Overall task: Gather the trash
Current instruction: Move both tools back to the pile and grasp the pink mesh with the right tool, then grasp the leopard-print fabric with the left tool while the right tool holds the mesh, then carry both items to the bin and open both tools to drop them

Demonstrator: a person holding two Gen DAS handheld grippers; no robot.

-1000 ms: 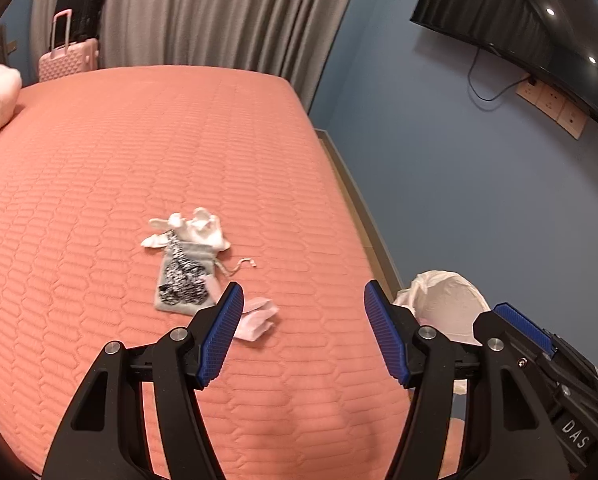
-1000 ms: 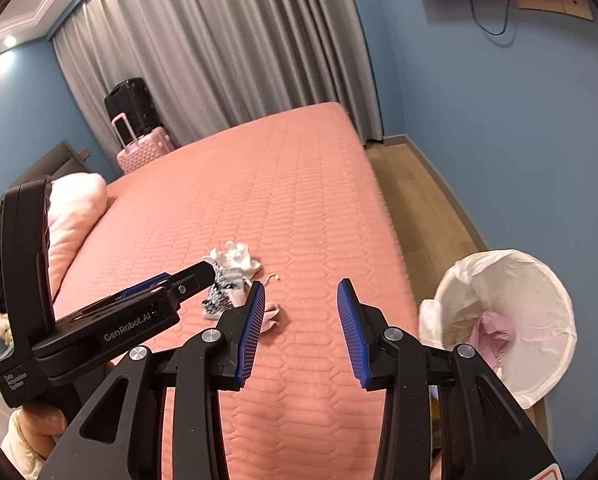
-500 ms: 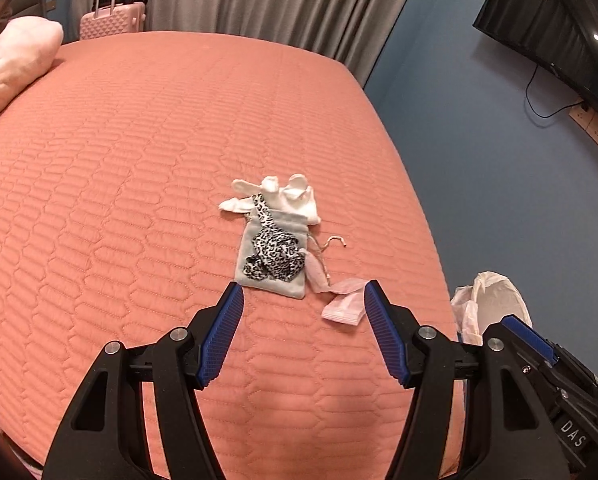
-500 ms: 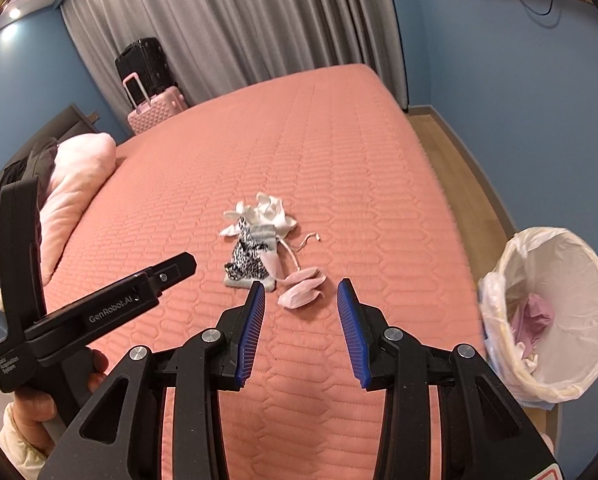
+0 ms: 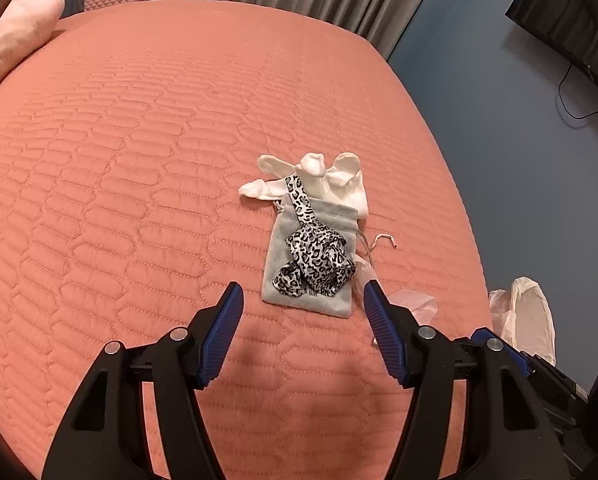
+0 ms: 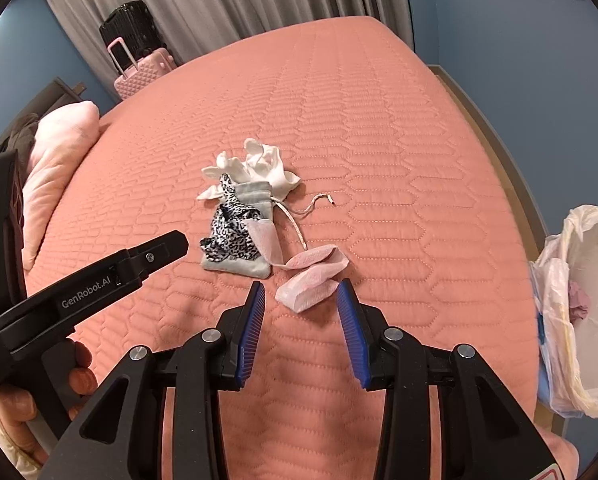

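Note:
A small pile lies on the salmon quilted bed (image 5: pixel 139 200): a grey drawstring pouch (image 5: pixel 291 236) with a leopard-print scrunchie (image 5: pixel 319 260) on it, a white glove (image 5: pixel 335 180) behind, and pink-white wrappers (image 6: pixel 311 284) at its right. My left gripper (image 5: pixel 301 304) hovers open just short of the pouch's near edge, nothing between its pads. My right gripper (image 6: pixel 301 300) is open over the bed with the nearest wrapper just beyond its tips. The left gripper's body (image 6: pixel 99 280) shows in the right wrist view, held by a hand (image 6: pixel 15 404).
A bin lined with a white bag (image 6: pixel 579 320), with pink trash inside, stands on the floor right of the bed. A pink pillow (image 6: pixel 55 168) lies at the left; pink and black suitcases (image 6: pixel 139 64) stand by the grey curtains. A TV (image 5: pixel 571 28) hangs on the blue wall.
Both grippers have come down and forward toward the pile, which now looks larger and sits just beyond their tips. Their jaw openings look unchanged.

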